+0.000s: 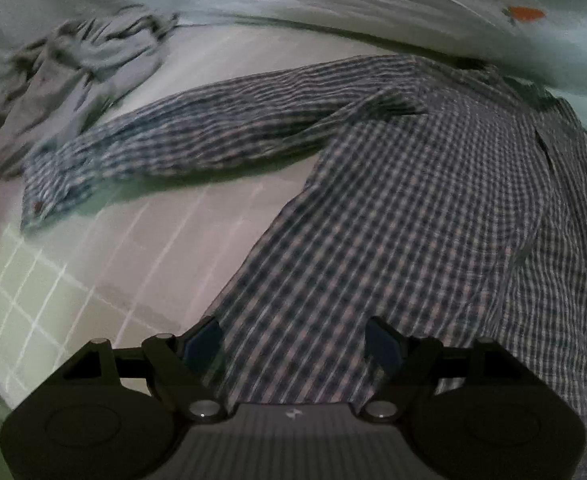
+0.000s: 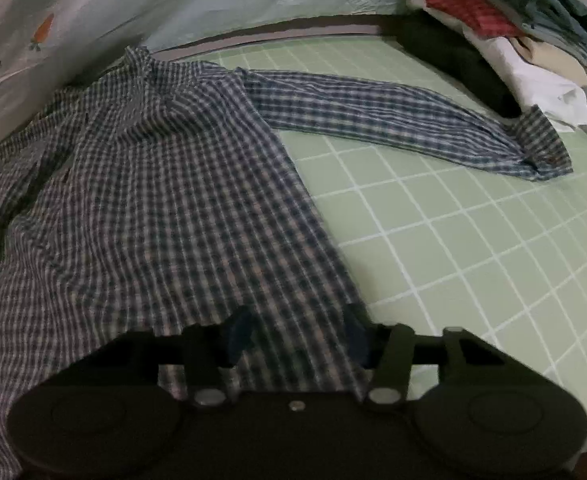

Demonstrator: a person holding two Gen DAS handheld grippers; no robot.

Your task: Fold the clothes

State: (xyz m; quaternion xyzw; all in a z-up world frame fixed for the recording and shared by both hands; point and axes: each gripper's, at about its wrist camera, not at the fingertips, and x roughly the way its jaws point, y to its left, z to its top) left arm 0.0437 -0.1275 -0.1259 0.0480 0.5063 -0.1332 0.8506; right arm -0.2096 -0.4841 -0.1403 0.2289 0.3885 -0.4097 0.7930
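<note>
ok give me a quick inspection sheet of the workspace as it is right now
surface: green grid mat, bare to the right of the shirt
job's things: checked shirt spread flat, both sleeves out to the sides
clutter: stack of folded clothes at the mat's far right; crumpled grey garment at its far left
grippers: left gripper open over the shirt's bottom edge; right gripper over the bottom hem, fabric between its fingers, grip unclear
cables: nothing seen
surroundings: pale sheet with a carrot print behind the mat
</note>
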